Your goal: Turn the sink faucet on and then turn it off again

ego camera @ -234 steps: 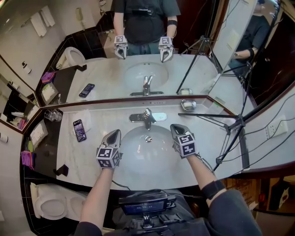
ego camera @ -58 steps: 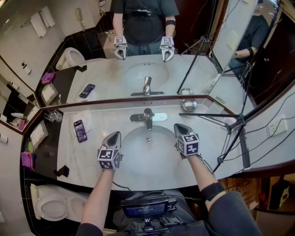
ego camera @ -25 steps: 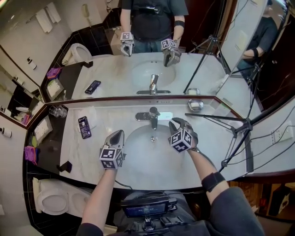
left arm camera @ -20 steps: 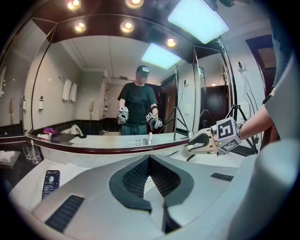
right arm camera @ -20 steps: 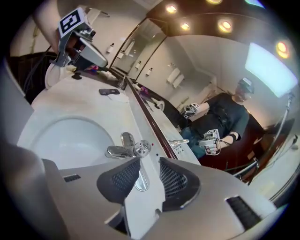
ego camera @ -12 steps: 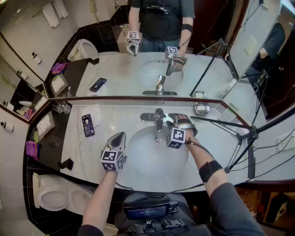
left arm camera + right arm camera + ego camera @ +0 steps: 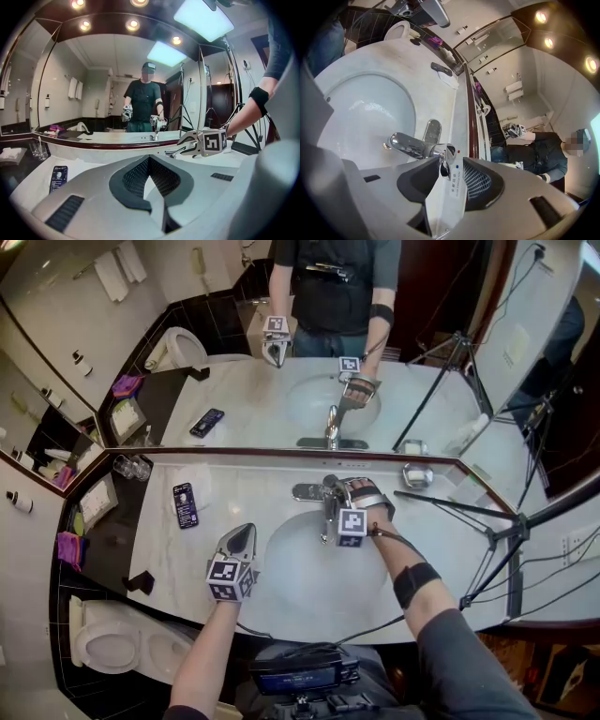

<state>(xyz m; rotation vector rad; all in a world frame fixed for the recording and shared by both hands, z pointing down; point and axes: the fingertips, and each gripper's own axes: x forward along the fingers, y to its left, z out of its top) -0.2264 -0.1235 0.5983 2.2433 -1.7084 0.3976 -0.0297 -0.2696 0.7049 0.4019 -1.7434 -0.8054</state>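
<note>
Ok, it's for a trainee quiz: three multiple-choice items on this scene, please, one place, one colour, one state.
1. The phone lies: A left of the basin; B in the basin; C on the toilet.
2. The counter is: A green; B white; C red.
3. The right gripper's jaws are: A shut on the phone; B shut, empty; C apart at the faucet.
Key: 1 A, it lies on bare counter; 2 B, pale stone; 3 C, the faucet stands between them, and they have just been closing.
</note>
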